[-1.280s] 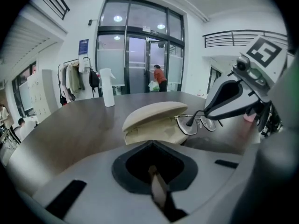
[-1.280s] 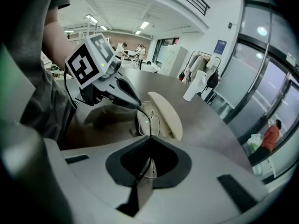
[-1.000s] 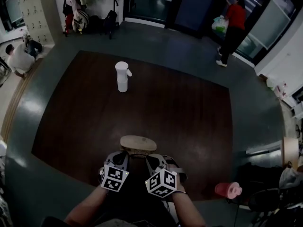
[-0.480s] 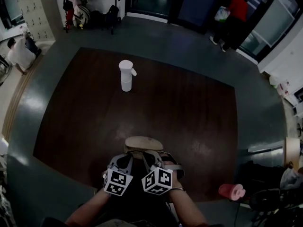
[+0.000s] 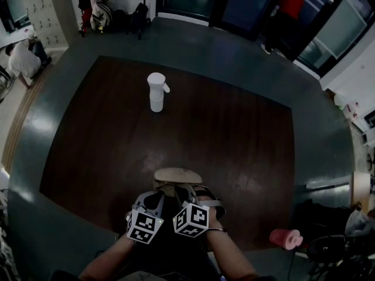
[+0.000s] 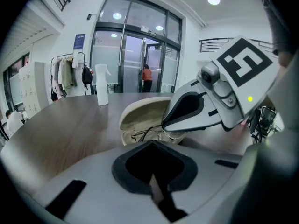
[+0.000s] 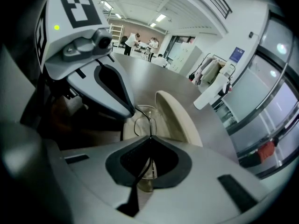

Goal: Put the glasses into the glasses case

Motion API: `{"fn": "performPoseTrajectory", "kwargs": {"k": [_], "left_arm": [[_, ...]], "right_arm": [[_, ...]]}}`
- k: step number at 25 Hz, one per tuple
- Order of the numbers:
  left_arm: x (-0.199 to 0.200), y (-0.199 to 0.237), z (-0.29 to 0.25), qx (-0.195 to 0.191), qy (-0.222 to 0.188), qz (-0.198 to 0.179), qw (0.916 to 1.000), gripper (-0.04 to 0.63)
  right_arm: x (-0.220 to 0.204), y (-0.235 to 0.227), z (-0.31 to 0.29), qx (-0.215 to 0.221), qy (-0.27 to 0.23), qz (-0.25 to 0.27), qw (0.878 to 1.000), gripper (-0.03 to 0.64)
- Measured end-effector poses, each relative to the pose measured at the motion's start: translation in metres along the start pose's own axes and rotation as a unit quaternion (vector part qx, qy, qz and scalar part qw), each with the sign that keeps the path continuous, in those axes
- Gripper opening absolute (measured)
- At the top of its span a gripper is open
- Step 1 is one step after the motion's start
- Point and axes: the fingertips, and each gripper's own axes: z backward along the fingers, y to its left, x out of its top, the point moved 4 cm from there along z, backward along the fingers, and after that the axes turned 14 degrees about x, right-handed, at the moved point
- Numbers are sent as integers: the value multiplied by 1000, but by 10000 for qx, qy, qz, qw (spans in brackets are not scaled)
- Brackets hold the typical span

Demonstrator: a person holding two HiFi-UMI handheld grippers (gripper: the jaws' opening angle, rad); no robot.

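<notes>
A beige glasses case [image 5: 177, 177] lies open on the dark wooden table [image 5: 234, 133], near its front edge, lid raised on the far side. Thin wire-framed glasses [image 6: 145, 134] lie in the case's lower shell. In the right gripper view my right gripper [image 7: 150, 138] is shut on the glasses [image 7: 142, 120]; a thin temple arm runs back between its jaws. My left gripper [image 6: 152, 143] is shut, its tips right at the near edge of the case [image 6: 142, 118]. In the head view the left gripper [image 5: 161, 193] and right gripper [image 5: 186, 191] sit side by side just before the case.
A white spray bottle [image 5: 156, 92] stands at the table's far side. A pink cup [image 5: 286, 237] sits on something beyond the table's right front corner. Bags and coats line the back wall, and a person [image 5: 23, 60] crouches far left.
The two grippers have drawn closer together at the case, the right one shifting left. The person in red at the back right has walked off toward the doors.
</notes>
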Motion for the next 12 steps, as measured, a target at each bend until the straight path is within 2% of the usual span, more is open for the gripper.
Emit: {"fn": "performPoseTrajectory", "kwargs": {"k": [12], "left_arm": [[0,-1,-1,7,7,-34,10000,6]], "right_arm": [[-4,-5,-5,89,-105,-183,9997,-3]]}}
